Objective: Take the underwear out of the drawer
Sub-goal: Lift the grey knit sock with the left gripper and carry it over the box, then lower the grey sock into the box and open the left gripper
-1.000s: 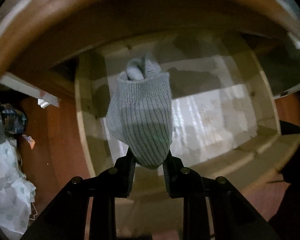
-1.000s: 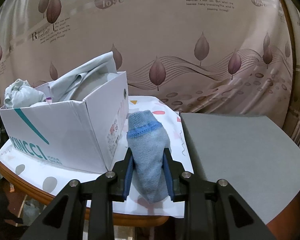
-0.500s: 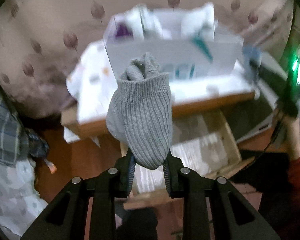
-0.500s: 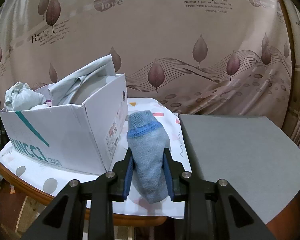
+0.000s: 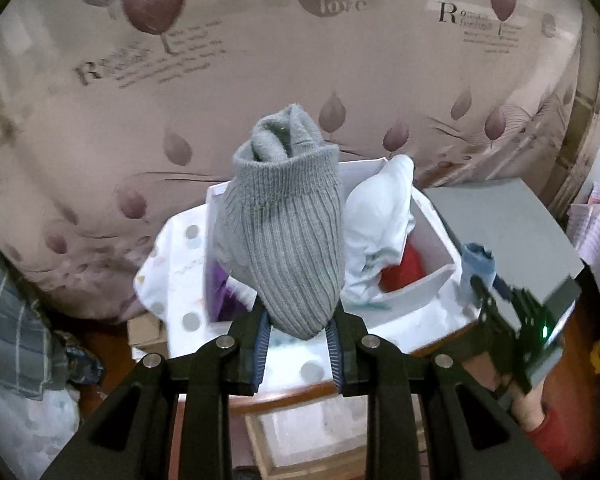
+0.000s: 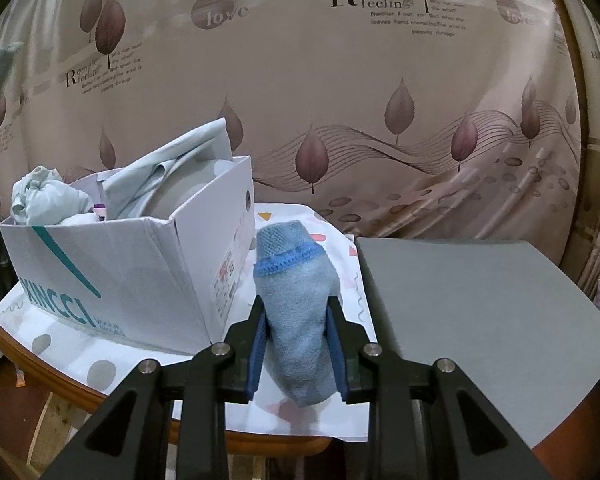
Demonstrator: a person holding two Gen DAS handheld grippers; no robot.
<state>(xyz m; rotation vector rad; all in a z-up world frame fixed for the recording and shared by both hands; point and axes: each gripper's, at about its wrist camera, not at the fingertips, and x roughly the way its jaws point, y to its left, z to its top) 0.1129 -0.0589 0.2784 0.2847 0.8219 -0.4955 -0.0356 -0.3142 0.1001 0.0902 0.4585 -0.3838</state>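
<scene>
My left gripper (image 5: 298, 330) is shut on a rolled grey ribbed sock (image 5: 284, 232), held high in front of the white cardboard box (image 5: 440, 276) on the table. Below, at the picture's bottom edge, the wooden drawer (image 5: 300, 436) shows partly. My right gripper (image 6: 296, 344) is shut on a rolled light blue sock (image 6: 296, 308) with a brighter blue band, just above the tablecloth (image 6: 60, 364) and right of the box (image 6: 120, 284). In the left wrist view the right gripper (image 5: 484, 276) appears at the right with that blue sock (image 5: 476, 260), held by a hand in a red sleeve.
The box holds pale clothes (image 6: 48, 200), white cloth (image 5: 380, 216) and something red (image 5: 404, 272). A grey board (image 6: 480, 320) covers the table's right part. A leaf-print curtain (image 6: 340, 100) hangs behind. Plaid fabric (image 5: 8, 320) lies at the left.
My left gripper rose out of the drawer with the grey sock and now faces the box on the table. The right gripper and its blue sock stayed put.
</scene>
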